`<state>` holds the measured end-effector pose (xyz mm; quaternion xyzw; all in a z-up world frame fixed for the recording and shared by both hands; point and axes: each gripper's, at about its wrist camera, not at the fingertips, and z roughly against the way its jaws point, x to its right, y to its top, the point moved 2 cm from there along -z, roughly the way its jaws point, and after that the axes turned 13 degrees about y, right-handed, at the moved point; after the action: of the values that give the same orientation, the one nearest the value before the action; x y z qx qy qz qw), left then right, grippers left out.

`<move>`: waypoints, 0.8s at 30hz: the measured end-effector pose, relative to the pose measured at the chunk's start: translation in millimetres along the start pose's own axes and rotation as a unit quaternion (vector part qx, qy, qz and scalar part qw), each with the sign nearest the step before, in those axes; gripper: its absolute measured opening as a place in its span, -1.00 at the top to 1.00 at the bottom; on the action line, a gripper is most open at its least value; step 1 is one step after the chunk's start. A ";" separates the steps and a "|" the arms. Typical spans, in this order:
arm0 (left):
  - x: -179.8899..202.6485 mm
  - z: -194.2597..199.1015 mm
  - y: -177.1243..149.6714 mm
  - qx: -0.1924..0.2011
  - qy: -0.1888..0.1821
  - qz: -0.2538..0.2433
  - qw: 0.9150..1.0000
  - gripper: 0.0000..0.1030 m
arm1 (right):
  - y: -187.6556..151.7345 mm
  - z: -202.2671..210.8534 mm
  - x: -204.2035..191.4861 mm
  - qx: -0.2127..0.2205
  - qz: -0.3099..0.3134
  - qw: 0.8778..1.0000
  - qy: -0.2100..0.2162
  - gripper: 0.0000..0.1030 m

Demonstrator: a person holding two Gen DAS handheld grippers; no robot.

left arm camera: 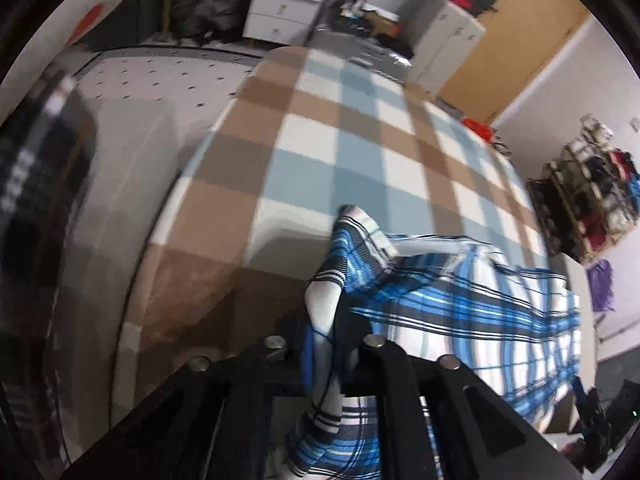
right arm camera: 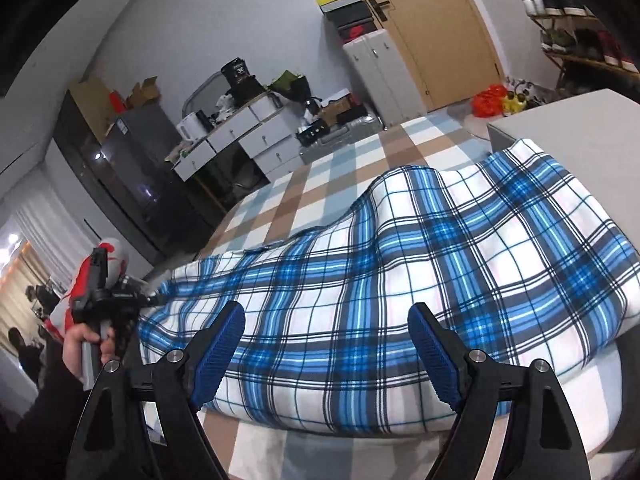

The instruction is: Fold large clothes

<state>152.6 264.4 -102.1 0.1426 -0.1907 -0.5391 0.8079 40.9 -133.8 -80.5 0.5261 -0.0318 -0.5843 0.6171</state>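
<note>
Nearest in my left wrist view, the left gripper (left arm camera: 334, 344) was clenched on a bunched corner of the blue plaid shirt (left arm camera: 460, 304); the cloth wrapped over the fingertips, so I could not make out the pads themselves, and the whole picture was smeared. From my right wrist view, the right gripper (right arm camera: 326, 350) hung released, its blue pads (right arm camera: 218, 354) wide apart above the shirt (right arm camera: 420, 264) and not touching it. The shirt lay spread across the checked blanket (right arm camera: 320, 184), its right part draped up onto a grey box (right arm camera: 560, 128), so the edge beneath stayed hidden. At the left edge I saw a hand (right arm camera: 82, 344) gripping the other tool's handle (right arm camera: 94, 356), its sleeve cut off by the frame; where that tool met the shirt's corner was too small to read. Farther back stood white drawers (right arm camera: 248, 128), a wooden door (right arm camera: 440, 28) and a shoe rack (right arm camera: 576, 28) cropped at the rim
</note>
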 end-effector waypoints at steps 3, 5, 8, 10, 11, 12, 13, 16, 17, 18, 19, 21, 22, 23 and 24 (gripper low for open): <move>-5.9 10.3 -4.6 0.020 0.033 0.024 0.999 0.36 | -1.9 -0.1 1.3 -0.006 0.004 1.000 -0.004 -0.63; -12.2 20.8 -2.2 0.029 0.035 0.039 0.998 0.28 | -3.0 1.8 3.9 -0.007 -0.002 1.000 -0.004 -0.63; -12.6 26.3 -3.6 0.025 0.038 0.038 0.998 0.28 | -1.6 5.0 7.2 -0.002 -0.017 1.000 0.003 -0.63; -2.8 44.5 -9.7 0.054 0.049 0.030 0.997 0.28 | -0.2 7.1 8.3 0.002 -0.026 1.000 0.007 -0.64; 2.8 55.2 -13.6 0.076 0.052 0.022 0.996 0.28 | 0.3 7.4 7.6 0.002 -0.026 1.000 0.007 -0.64; 11.6 64.6 -18.0 0.094 0.046 0.009 0.994 0.27 | 0.3 7.8 7.3 0.002 -0.026 1.000 0.006 -0.64; 23.7 71.1 -22.6 0.105 0.030 -0.013 0.994 0.09 | 0.5 7.7 6.7 0.002 -0.024 1.000 0.004 -0.65; 61.3 75.7 -43.4 0.102 -0.003 -0.087 0.991 -0.42 | 0.0 3.9 5.7 -0.006 -0.016 1.000 -0.007 -0.73; 71.2 73.6 -50.5 0.102 -0.002 -0.101 0.990 -0.42 | -1.0 0.2 5.9 -0.013 -0.013 1.000 -0.014 -0.73; 86.2 64.5 -60.0 0.094 -0.002 -0.124 0.988 -0.42 | -2.2 -3.6 6.0 -0.021 -0.008 1.000 -0.021 -0.73; 95.5 53.8 -66.0 0.081 0.000 -0.139 0.987 -0.42 | -4.2 -9.2 5.4 -0.035 0.003 0.999 -0.030 -0.73; 105.5 26.0 -70.6 0.054 0.015 -0.157 0.986 -0.42 | -9.9 -21.3 2.7 -0.064 0.052 0.992 -0.092 -0.73; 105.6 11.1 -74.4 0.044 0.031 -0.159 0.986 -0.42 | -14.5 -29.6 2.2 -0.078 0.090 0.981 -0.153 -0.73; 101.5 -6.4 -75.7 0.026 0.047 -0.152 0.987 -0.42 | -18.4 -37.0 3.9 -0.096 0.110 0.972 -0.185 -0.73; 92.7 -16.2 -75.9 0.017 0.047 -0.133 0.990 -0.42 | -23.0 -43.9 6.1 -0.115 0.121 0.966 -0.197 -0.73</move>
<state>130.1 150.3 -135.3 0.2058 -0.1410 -0.6310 0.7346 55.7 -106.1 -119.2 0.3183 -0.1491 -0.5969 0.7213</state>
